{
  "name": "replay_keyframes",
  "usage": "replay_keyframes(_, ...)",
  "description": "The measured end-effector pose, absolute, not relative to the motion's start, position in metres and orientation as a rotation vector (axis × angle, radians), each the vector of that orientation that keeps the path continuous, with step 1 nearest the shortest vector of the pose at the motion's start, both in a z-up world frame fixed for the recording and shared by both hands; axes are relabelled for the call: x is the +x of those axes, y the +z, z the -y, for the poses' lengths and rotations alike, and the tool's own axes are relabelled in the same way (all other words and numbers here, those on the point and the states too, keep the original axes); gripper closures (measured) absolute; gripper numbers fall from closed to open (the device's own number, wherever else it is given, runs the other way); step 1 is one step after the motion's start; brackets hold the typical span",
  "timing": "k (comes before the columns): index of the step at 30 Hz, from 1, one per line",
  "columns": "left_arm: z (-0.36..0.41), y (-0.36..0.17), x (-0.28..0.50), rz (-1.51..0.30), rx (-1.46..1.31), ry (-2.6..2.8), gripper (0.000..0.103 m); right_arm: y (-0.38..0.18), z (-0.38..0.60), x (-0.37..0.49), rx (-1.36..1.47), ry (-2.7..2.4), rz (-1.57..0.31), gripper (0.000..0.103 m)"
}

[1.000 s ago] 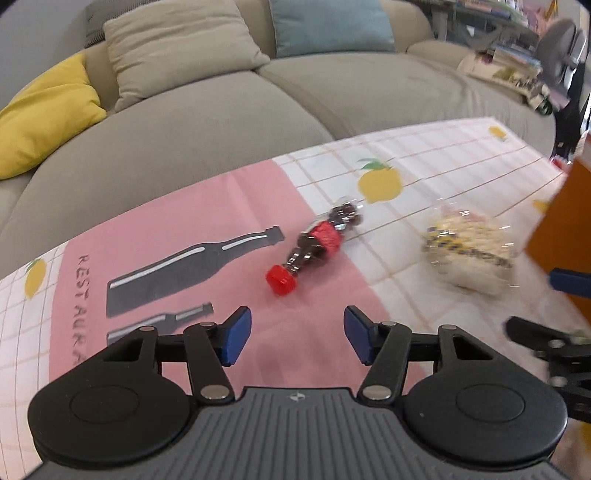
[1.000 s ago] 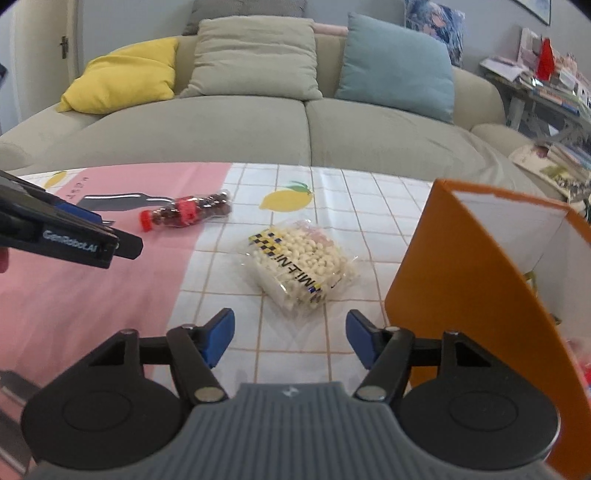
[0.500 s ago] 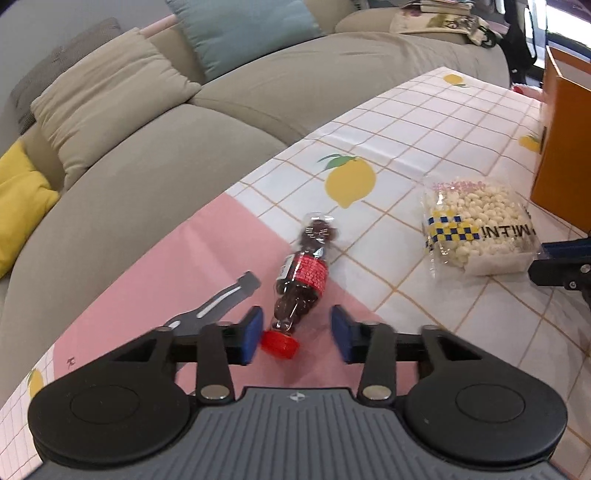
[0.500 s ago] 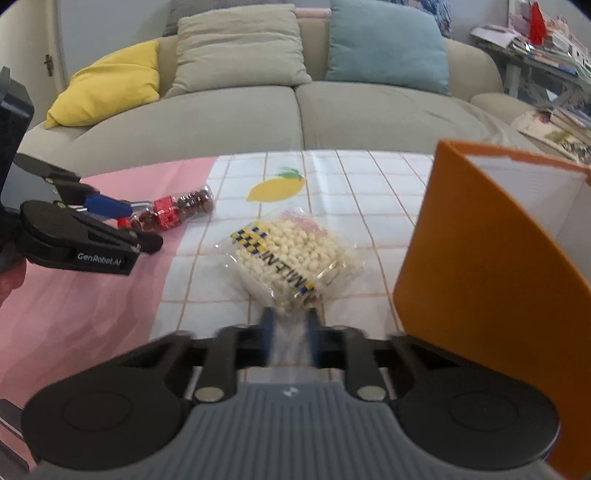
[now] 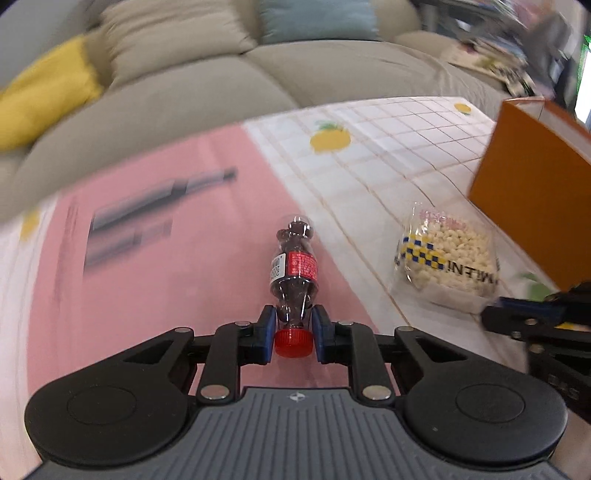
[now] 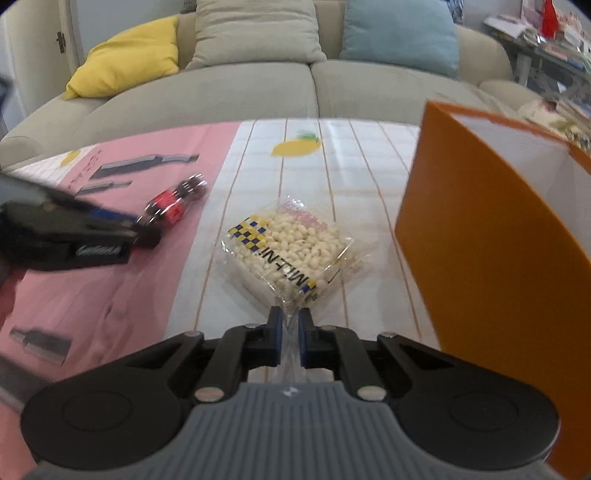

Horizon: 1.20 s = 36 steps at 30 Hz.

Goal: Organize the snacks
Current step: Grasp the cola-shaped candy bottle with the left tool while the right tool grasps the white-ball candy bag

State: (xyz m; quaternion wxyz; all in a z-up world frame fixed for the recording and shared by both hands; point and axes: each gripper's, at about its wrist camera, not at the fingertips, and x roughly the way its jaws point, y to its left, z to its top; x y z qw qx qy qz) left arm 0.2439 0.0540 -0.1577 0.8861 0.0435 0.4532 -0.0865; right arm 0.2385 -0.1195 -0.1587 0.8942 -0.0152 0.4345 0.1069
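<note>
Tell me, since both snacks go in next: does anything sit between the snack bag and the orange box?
Nothing visible does. Only bare tablecloth separates the snack bag, pinched by the right gripper, from the orange box.

Past the worktop (image 6: 369, 147) I see a long beige sofa (image 6: 258, 92) filling most of the view. Three cushions lean on its backrest: a yellow cushion (image 6: 129, 59) at the left, a beige cushion (image 6: 255, 31) in the middle and a pale blue cushion (image 6: 399, 35) to the right. The worktop wears a tablecloth (image 6: 110, 280), pink with grey bottle prints on one side, white checks with yellow lemons on the other. Far right I make out a cluttered side table (image 6: 546, 48) stacked with papers. A pale wall (image 6: 37, 40) stands at the left. Lighting is soft and even.
</note>
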Motion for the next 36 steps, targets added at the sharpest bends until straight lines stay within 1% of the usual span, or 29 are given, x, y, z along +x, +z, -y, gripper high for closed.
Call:
replay_keyframes(4,-0.057,-0.156,0.189,-0.996,-0.061,-0.118,0.080,-0.153,0.124,0.203,0.027,0.193,-0.959,0.098)
replay_keyframes(8,-0.054,-0.152,0.144,-1.030,-0.131,-0.079,0.080,-0.147,0.123,0.166,0.072,0.171,-1.019,0.098)
replay_keyframes(11,-0.051,-0.150,0.120,-1.049,-0.130,-0.075,0.080,-0.142,0.120,0.139,0.092,0.189,-1.058,0.098)
replay_keyframes(17,-0.051,-0.151,0.098,-1.072,-0.118,-0.067,0.080,-0.140,0.117,0.105,0.100,0.224,-1.106,0.098)
replay_keyframes(19,-0.054,-0.150,0.098,-1.074,-0.136,-0.071,0.079,-0.140,0.117,0.100,0.097,0.242,-1.114,0.093)
replay_keyframes(20,-0.055,-0.149,0.096,-1.073,-0.146,-0.068,0.072,-0.139,0.118,0.099,0.100,0.250,-1.120,0.092)
replay_keyframes(21,-0.057,-0.146,0.093,-1.069,-0.158,-0.065,0.061,-0.136,0.119,0.099,0.104,0.259,-1.118,0.085)
replay_keyframes(22,-0.059,-0.143,0.093,-1.056,-0.175,-0.062,0.054,-0.132,0.122,0.096,0.104,0.271,-1.107,0.078)
replay_keyframes(23,-0.061,-0.141,0.092,-1.039,-0.187,-0.061,0.043,-0.126,0.123,0.093,0.095,0.285,-1.087,0.065)
replay_keyframes(24,-0.062,-0.138,0.092,-1.024,-0.195,-0.061,0.038,-0.120,0.126,0.089,0.080,0.303,-1.056,0.056)
replay_keyframes(25,-0.062,-0.136,0.093,-1.017,-0.197,-0.063,0.038,-0.115,0.127,0.086,0.060,0.325,-1.017,0.053)
replay_keyframes(27,-0.061,-0.135,0.100,-1.016,-0.198,-0.065,0.038,-0.107,0.126,0.084,-0.005,0.356,-0.946,0.038)
replay_keyframes(29,-0.060,-0.135,0.108,-1.026,-0.198,-0.062,0.038,-0.106,0.121,0.089,-0.073,0.400,-0.901,0.028)
replay_keyframes(31,-0.059,-0.138,0.114,-1.041,-0.193,-0.074,0.038,-0.109,0.114,0.097,-0.140,0.448,-0.873,0.025)
replay_keyframes(33,-0.059,-0.141,0.120,-1.054,-0.194,-0.066,0.038,-0.116,0.106,0.106,-0.210,0.500,-0.871,0.012)
replay_keyframes(36,-0.061,-0.147,0.124,-1.070,-0.208,-0.063,0.045,-0.127,0.101,0.114,-0.289,0.545,-0.855,0.010)
